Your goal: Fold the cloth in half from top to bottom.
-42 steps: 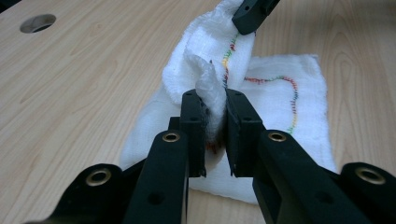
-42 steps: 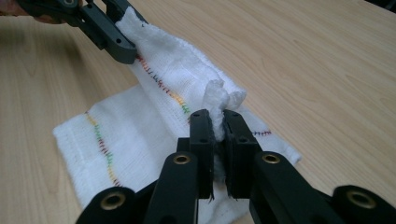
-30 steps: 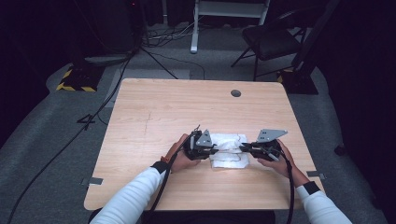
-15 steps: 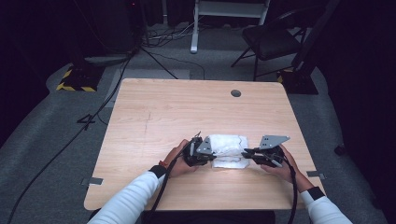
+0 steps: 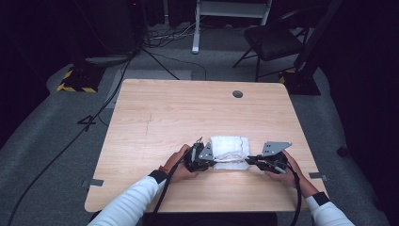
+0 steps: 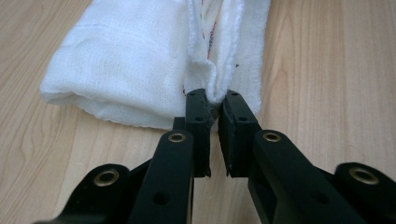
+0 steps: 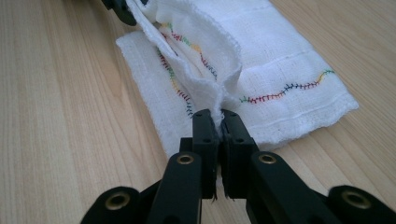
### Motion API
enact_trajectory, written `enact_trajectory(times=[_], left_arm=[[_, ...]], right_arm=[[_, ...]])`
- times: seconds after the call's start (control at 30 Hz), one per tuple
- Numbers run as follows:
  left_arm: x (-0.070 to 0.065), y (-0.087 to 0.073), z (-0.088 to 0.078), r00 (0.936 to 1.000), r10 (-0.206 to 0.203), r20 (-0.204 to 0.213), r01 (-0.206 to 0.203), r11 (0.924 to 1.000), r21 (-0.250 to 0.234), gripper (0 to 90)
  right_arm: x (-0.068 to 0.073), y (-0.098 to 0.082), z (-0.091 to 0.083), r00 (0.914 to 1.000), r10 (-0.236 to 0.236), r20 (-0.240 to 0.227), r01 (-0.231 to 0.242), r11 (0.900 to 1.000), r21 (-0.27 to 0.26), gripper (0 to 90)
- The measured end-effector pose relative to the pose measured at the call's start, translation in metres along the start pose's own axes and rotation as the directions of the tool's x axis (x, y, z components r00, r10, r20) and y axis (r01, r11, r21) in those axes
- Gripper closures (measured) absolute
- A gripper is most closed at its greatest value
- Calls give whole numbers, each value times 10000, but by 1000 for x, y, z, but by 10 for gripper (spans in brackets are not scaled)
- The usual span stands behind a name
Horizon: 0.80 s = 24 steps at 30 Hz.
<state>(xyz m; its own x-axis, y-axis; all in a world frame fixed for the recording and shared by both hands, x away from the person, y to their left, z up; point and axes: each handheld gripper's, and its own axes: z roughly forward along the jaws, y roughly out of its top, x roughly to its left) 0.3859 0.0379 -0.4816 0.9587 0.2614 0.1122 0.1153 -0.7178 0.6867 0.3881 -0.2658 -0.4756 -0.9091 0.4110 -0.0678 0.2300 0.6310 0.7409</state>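
Note:
A folded white cloth (image 5: 229, 149) with coloured stitching lies on the wooden table (image 5: 164, 113) near its front edge. My left gripper (image 5: 210, 158) is at the cloth's left end, and its jaws have been closing. They are shut on a bunched edge of the cloth's (image 6: 130, 60) top layer. My right gripper (image 5: 250, 160) is at the right end. Its jaws have just been closing and now pinch the stitched edge of the cloth (image 7: 280, 60). The top layer stretches as a raised ridge between the two grips. In the right gripper view, the left gripper's (image 7: 119, 9) tip appears beyond the cloth.
A round cable hole (image 5: 237, 93) sits near the table's far edge. Behind the table stand a dark chair (image 5: 273, 42) and a white stand (image 5: 230, 14), with cables on the grey floor. The person's forearms reach in over the near edge.
Both grippers have slipped a little toward the table's near edge and closed in on the cloth's ends. The cloth's top layer now runs taut between them.

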Motion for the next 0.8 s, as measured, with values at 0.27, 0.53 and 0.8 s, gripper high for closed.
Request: enact_trajectory(times=[0.27,0.53,0.8], left_arm=[[-5,-2,0,10000,17,-37,-17,9999,109,843],[-6,-5,0,9999,-70,109,69,9999,136,839],[-7,-10,-3,9998,-158,155,156,9997,163,851]], right_arm=[[5,-5,0,10000,8,90,-9,10000,89,868],[8,-10,-1,9997,135,190,-138,9998,169,868],[9,-16,-5,9987,328,402,-331,9994,62,862]])
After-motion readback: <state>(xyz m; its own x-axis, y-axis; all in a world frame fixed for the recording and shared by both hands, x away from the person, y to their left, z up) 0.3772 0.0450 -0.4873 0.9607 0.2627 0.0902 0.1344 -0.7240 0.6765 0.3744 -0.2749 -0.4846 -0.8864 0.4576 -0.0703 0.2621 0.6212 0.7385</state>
